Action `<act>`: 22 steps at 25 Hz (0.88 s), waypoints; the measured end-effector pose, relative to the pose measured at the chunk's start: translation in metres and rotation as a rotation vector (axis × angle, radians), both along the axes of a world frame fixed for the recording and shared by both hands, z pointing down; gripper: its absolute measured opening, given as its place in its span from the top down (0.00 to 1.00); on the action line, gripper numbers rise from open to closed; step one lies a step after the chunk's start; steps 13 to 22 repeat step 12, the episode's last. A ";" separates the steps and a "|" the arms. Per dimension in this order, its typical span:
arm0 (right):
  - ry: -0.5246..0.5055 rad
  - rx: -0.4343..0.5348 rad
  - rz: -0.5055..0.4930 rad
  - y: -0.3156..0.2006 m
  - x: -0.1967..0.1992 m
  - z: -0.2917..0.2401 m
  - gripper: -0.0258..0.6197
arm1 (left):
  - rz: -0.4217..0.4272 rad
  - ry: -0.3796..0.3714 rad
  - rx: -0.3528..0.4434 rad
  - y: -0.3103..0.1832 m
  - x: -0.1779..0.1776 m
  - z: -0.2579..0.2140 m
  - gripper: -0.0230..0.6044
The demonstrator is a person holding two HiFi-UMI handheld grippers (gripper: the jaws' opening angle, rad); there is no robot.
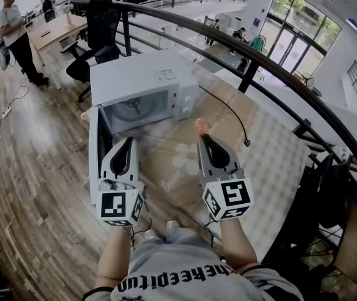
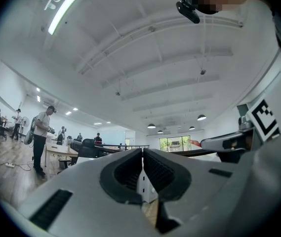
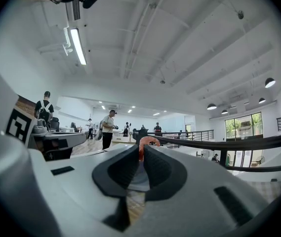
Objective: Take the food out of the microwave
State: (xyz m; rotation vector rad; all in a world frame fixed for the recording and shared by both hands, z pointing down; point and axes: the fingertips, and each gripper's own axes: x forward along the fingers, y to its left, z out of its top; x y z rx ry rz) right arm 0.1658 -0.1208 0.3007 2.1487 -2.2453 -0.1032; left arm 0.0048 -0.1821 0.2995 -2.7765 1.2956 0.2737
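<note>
The white microwave (image 1: 142, 75) stands on the table with its door (image 1: 94, 162) swung open to the left. Its glass turntable (image 1: 134, 108) shows inside with nothing on it. My right gripper (image 1: 203, 137) is in front of the microwave, to the right of the opening, shut on a small orange-pink curved piece of food (image 1: 201, 126). In the right gripper view the food (image 3: 149, 141) sticks up between the tips of that gripper (image 3: 142, 151). My left gripper (image 1: 127, 143) hangs just before the open cavity. Its jaws (image 2: 142, 154) meet with nothing between them.
A patterned cloth (image 1: 253, 149) covers the table. A black cable (image 1: 231, 115) runs from the microwave to the right. A curved black railing (image 1: 272, 68) passes behind the table. An office chair (image 1: 100, 39) and a standing person (image 1: 15, 33) are at the back left.
</note>
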 end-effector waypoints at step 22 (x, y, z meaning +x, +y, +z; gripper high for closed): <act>0.002 0.004 -0.004 -0.004 0.002 -0.001 0.91 | -0.003 -0.006 0.002 -0.004 0.003 0.002 0.95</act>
